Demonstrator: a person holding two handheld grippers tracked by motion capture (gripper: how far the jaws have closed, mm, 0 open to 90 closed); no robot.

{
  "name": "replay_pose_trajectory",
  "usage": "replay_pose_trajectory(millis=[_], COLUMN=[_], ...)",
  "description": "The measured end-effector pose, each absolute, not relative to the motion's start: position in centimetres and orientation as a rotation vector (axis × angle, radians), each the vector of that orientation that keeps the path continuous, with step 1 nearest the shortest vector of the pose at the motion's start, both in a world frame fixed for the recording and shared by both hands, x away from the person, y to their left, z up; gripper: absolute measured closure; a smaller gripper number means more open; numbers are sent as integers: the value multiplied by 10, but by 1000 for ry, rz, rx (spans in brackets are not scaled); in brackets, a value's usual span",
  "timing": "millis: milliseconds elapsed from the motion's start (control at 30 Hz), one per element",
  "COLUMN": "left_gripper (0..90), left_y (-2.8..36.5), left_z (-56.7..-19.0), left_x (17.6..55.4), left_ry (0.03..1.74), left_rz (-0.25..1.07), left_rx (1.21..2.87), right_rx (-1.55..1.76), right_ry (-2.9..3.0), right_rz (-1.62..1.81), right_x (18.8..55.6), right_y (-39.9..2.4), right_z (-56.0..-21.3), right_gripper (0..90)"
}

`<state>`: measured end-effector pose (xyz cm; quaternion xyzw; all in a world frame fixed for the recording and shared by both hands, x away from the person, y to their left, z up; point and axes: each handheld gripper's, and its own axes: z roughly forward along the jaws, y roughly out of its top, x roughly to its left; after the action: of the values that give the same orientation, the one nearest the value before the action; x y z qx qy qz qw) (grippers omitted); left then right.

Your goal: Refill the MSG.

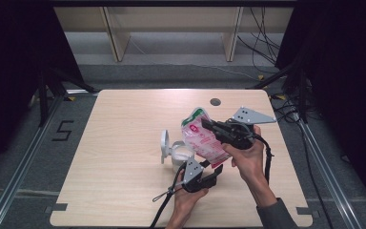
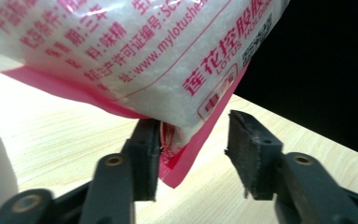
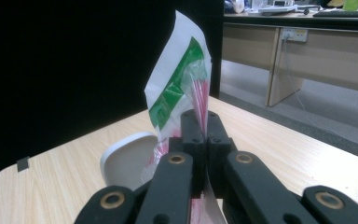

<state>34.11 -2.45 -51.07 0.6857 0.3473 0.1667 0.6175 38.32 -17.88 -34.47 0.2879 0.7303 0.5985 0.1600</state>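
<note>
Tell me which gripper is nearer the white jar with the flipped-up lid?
Left. The left gripper sits just beside the white jar, at the bag's lower corner; the right gripper clamps the bag higher up.

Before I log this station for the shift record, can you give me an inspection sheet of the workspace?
Surface: light wooden table, round grommet hole near the far edge.
Job's things: pink-and-white bag of white granules held tilted above a white container with its hinged lid open.
Clutter: nothing seen.
Grippers: right tool clamped on the bag's upper edge; left tool open, bag's lower corner between its jaws, touching one pad.
Cables: one trails from each tool; more lie on the floor beyond the table.
Surroundings: dark curtains at both sides, wooden desk legs behind, grey floor.
</note>
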Motion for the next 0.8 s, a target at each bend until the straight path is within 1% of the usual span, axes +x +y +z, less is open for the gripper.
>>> replay_pose_trajectory(millis=[100,300,467,500,533,633,700,800], left_gripper=[467,420,367,365,360,333,327,324], left_y=[-21,-14,-9,-8,-9,-5,-2,4], left_z=[-509,-508,-510,-510,-510,-508,-508,-507], left_x=[340,334,332,331,331,327,323,318], left_ry=[799,800,851,871,884,906,891,874], left_rz=[383,387,376,384,351,364,364,390], left_rx=[1586,1596,1623,1637,1593,1616,1615,1660], right_rx=[821,830,827,810,807,816,825,834], right_ry=[2065,2027,2026,2026,2028,2029,2035,2031], right_rz=[1746,1775,1811,1799,1794,1801,1800,1796], right_x=[382,377,375,375,375,374,374,374], right_y=[-182,-186,-187,-187,-187,-187,-189,-191], right_z=[-346,-347,-351,-352,-353,-355,-357,-361], right_gripper=[900,900,900,900,900,900,900,900])
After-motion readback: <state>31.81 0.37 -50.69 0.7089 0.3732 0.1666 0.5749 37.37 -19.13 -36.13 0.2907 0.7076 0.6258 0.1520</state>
